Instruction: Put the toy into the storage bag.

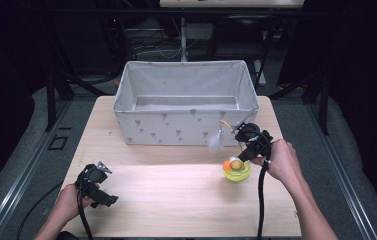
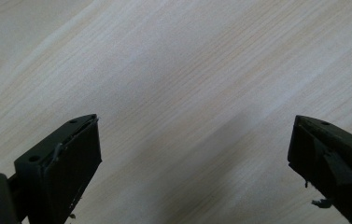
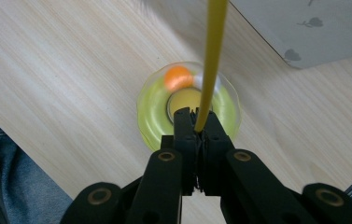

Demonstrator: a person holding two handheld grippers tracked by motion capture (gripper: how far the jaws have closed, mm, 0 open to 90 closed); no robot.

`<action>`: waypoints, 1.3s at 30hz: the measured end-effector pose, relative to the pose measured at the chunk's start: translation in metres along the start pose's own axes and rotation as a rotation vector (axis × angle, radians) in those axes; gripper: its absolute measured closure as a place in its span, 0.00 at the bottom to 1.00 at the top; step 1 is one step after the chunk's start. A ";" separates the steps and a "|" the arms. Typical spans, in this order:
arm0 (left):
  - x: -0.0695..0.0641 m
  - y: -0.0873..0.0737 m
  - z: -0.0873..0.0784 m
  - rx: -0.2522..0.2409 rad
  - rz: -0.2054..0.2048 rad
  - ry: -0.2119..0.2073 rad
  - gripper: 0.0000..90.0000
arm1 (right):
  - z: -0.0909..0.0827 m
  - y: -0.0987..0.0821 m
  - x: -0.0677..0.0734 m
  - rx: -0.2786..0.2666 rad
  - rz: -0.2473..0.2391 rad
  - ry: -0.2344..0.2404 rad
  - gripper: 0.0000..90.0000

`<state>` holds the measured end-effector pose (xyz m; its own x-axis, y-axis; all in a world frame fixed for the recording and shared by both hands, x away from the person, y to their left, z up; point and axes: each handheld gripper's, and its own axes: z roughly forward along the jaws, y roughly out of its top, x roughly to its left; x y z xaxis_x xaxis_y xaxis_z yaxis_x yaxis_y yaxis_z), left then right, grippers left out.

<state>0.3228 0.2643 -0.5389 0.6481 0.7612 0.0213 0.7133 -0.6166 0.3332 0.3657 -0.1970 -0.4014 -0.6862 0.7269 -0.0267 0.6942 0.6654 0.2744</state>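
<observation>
My right gripper (image 1: 241, 131) (image 3: 197, 120) is shut on a thin yellow stick (image 3: 213, 46), which rises from between its jaws. A white feather tuft (image 1: 216, 142) hangs from the stick's far end, in front of the box wall. Just below the gripper, a round yellow dish-shaped toy (image 1: 236, 172) (image 3: 152, 114) sits on the table, with an orange ball (image 1: 227, 164) (image 3: 178, 78) in it. My left gripper (image 1: 98, 192) (image 2: 194, 126) is open at the near left, its jaws wide apart over bare wood with nothing between them.
A grey fabric box (image 1: 186, 125) (image 3: 304, 28) with a small printed pattern stands open at the back of the light wooden table (image 1: 176, 200). A cable (image 1: 262, 200) trails from the right gripper toward the front edge. Dark floor surrounds the table.
</observation>
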 end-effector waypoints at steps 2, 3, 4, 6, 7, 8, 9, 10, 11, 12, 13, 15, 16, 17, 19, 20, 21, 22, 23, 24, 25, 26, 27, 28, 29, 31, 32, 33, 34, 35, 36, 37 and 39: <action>0.000 0.000 0.000 0.000 -0.001 0.000 0.03 | -0.001 0.002 -0.002 -0.007 0.005 0.003 0.98; 0.000 0.000 0.000 -0.001 0.000 0.000 0.03 | -0.002 0.003 -0.003 -0.009 0.011 0.010 0.98; 0.000 0.000 0.000 -0.001 0.000 0.000 0.03 | -0.003 0.004 -0.004 -0.004 0.010 0.004 0.98; 0.000 0.000 0.000 0.001 -0.001 -0.001 0.03 | -0.005 0.006 -0.005 -0.003 0.005 0.002 0.98; 0.000 0.000 0.000 -0.002 -0.001 -0.001 0.03 | -0.006 0.008 -0.006 -0.003 0.011 0.006 0.98; 0.000 0.000 0.000 -0.002 -0.001 -0.001 0.03 | -0.006 0.008 -0.005 -0.013 0.018 0.008 0.98; 0.000 0.001 0.000 0.001 0.002 -0.003 0.03 | -0.008 0.010 -0.007 -0.003 0.009 0.005 0.98; -0.001 0.001 0.000 0.000 0.002 -0.003 0.03 | -0.009 0.011 -0.007 0.001 0.007 0.007 0.98; -0.001 0.001 0.000 -0.001 0.002 -0.004 0.03 | -0.011 0.013 -0.008 0.003 0.007 0.011 0.98; 0.000 0.001 0.000 -0.001 0.002 -0.005 0.03 | -0.011 0.013 -0.008 0.003 0.007 0.011 0.98; 0.000 0.001 0.000 -0.002 0.001 -0.005 0.03 | -0.014 0.015 -0.009 -0.001 0.006 0.011 0.98; 0.000 0.001 0.000 -0.003 0.000 -0.005 0.03 | -0.016 0.017 -0.009 0.003 0.003 0.007 0.98; 0.000 0.001 0.000 -0.002 -0.001 -0.005 0.03 | -0.018 0.018 -0.010 0.002 0.002 0.010 0.98; 0.000 0.001 0.001 -0.002 -0.001 -0.005 0.03 | -0.020 0.019 -0.010 0.000 0.005 0.012 0.98; 0.000 0.001 0.001 -0.002 -0.001 -0.006 0.03 | -0.027 0.022 -0.012 -0.001 0.002 0.006 0.98; 0.000 0.001 0.001 -0.002 -0.001 -0.006 0.03 | -0.029 0.023 -0.012 -0.001 0.003 0.010 0.98; 0.000 0.001 0.001 -0.002 -0.001 -0.006 0.03 | -0.029 0.023 -0.012 -0.001 0.003 0.010 0.98; 0.000 0.001 0.001 -0.002 -0.001 -0.006 0.03 | -0.031 0.024 -0.012 -0.004 0.006 0.009 0.98; 0.000 0.001 0.001 -0.001 -0.002 -0.006 0.03 | -0.036 0.026 -0.014 -0.007 0.004 0.005 0.98; 0.000 0.001 0.001 -0.001 -0.002 -0.006 0.03 | -0.036 0.026 -0.014 -0.007 0.004 0.005 0.98; 0.000 0.001 0.001 -0.001 -0.003 -0.006 0.03 | -0.038 0.027 -0.015 -0.011 0.006 0.009 0.98; 0.000 0.001 0.001 -0.001 -0.002 -0.007 0.03 | -0.039 0.027 -0.015 -0.010 0.007 0.007 0.98; 0.000 0.001 0.001 -0.001 -0.002 -0.007 0.03 | -0.041 0.028 -0.016 -0.007 0.006 0.010 0.98; 0.000 0.001 0.001 -0.001 -0.002 -0.007 0.03 | -0.043 0.029 -0.017 -0.005 0.006 0.010 0.98; 0.000 0.001 0.001 -0.001 -0.002 -0.007 0.03 | -0.045 0.030 -0.017 -0.009 0.008 0.009 0.98; 0.000 0.001 0.001 -0.001 -0.002 -0.006 0.03 | -0.051 0.033 -0.019 -0.013 0.007 0.016 0.98; 0.000 0.001 0.001 -0.001 -0.002 -0.006 0.03 | -0.051 0.033 -0.019 -0.013 0.007 0.016 0.98; 0.000 0.001 0.001 -0.001 -0.002 -0.007 0.03 | -0.053 0.034 -0.019 -0.010 0.002 0.016 0.98; 0.001 0.001 0.001 0.000 -0.002 -0.007 0.03 | -0.057 0.035 -0.019 -0.023 0.008 0.019 0.98; 0.001 0.001 0.001 0.000 -0.002 -0.007 0.03 | -0.060 0.036 -0.020 -0.018 0.002 0.013 0.98; 0.000 0.001 0.001 0.000 -0.002 -0.006 0.03 | -0.060 0.036 -0.020 -0.018 0.002 0.013 0.98; 0.000 0.001 0.001 -0.001 -0.002 -0.007 0.03 | -0.065 0.038 -0.020 -0.024 0.005 0.017 0.98; 0.000 0.001 0.001 -0.001 -0.002 -0.006 0.03 | -0.067 0.039 -0.020 -0.027 0.004 0.017 0.98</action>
<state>0.3240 0.2638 -0.5394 0.6487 0.7609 0.0147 0.7140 -0.6151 0.3343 0.3923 -0.1970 -0.3256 -0.6872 0.7264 -0.0097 0.6909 0.6577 0.3002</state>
